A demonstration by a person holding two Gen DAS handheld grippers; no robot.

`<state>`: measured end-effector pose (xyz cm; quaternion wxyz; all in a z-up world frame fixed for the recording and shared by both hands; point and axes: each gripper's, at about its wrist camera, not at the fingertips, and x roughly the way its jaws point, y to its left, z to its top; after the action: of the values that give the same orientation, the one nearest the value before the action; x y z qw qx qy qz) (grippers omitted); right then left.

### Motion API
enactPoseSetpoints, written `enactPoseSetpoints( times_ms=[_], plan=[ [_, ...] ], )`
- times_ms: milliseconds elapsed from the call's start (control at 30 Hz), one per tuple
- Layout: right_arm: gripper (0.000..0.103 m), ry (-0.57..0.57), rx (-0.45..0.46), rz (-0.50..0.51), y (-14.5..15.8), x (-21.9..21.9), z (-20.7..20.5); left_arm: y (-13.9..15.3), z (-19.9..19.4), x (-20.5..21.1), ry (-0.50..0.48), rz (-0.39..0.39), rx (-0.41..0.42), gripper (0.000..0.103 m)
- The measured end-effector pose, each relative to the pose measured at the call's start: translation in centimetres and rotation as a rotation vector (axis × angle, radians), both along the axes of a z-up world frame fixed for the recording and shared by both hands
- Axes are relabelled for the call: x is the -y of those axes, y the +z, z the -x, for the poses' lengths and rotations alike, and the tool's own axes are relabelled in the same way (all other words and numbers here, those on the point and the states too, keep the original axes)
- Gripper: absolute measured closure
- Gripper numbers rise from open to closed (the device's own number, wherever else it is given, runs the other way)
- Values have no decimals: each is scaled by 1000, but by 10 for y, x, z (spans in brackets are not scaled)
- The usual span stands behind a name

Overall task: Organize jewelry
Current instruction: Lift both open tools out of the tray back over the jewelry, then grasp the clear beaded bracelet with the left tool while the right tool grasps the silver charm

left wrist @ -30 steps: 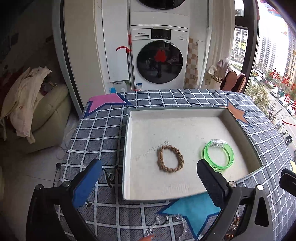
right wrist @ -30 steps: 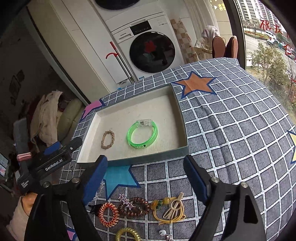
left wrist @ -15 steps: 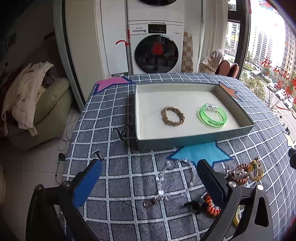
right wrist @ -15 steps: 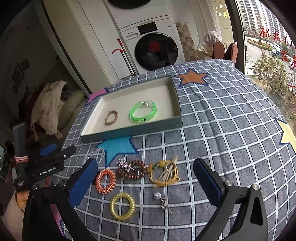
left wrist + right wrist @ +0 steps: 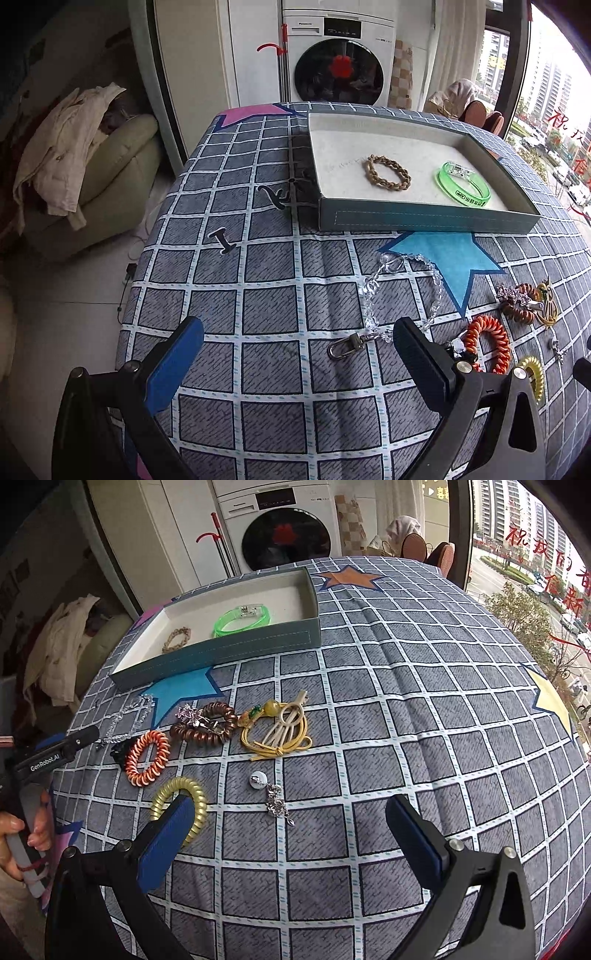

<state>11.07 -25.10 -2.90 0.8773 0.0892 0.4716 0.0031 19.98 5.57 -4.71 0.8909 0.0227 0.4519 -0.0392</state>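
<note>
A teal tray (image 5: 424, 218) (image 5: 221, 651) holds a braided tan bracelet (image 5: 388, 172) (image 5: 177, 638) and a green bangle (image 5: 465, 182) (image 5: 242, 620). On the checked cloth lie a clear bead chain with a clasp (image 5: 399, 295), an orange coil band (image 5: 146, 757) (image 5: 487, 343), a brown coil band (image 5: 205, 723), a yellow cord piece (image 5: 277, 727), a gold coil band (image 5: 181, 805) and a silver charm (image 5: 271, 794). My left gripper (image 5: 299, 365) is open and empty, just short of the chain's clasp. My right gripper (image 5: 291, 842) is open and empty, near the gold band and charm.
A washing machine (image 5: 340, 70) stands behind the table. An armchair with clothes (image 5: 81, 173) is at the left. Black clips (image 5: 275, 197) lie left of the tray. The table's left edge (image 5: 147, 258) drops to the floor. The left gripper's body shows in the right wrist view (image 5: 55, 755).
Both grippers have pulled back from the tray toward the near side of the table. The loose jewelry now lies just ahead of them. Both stay open.
</note>
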Motion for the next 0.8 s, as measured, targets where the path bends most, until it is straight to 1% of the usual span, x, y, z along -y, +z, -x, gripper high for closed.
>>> enactPoseSetpoints(
  times_ms=[100,267,367,433,467,533,600,667,700,767,800],
  plan=[
    [0,-14,-1,8,-2,3,2,-1,-2,3,-5,6,-3,0],
    [0,-6,-8,33,-6,2,3,-9,-7,9,-28,-15,-25,0],
    [1,2,-9,55,-8,-1,4,-11,-4,10,-47,-21,-21,0],
    [8,8,-16,62,-12,-3,2,-11,-3,12,-61,-22,-18,0],
    [14,11,-24,63,-14,-4,0,-12,-4,13,-69,-23,-25,0],
    [18,22,-15,91,-15,-9,-2,-12,-4,15,-82,-21,-24,0],
    [26,52,-11,114,-15,-15,-5,-13,-4,19,-106,-24,-24,0],
    [29,80,-8,139,-16,-21,-8,-14,-5,24,-133,-36,-26,0],
    [30,92,-6,157,-17,-25,-10,-15,-6,27,-147,-44,-32,4],
    [33,114,0,176,-18,-30,-13,-14,-9,31,-166,-39,-34,4],
    [36,120,1,173,-17,-31,-15,-14,-10,33,-172,-36,-35,7]
  ],
)
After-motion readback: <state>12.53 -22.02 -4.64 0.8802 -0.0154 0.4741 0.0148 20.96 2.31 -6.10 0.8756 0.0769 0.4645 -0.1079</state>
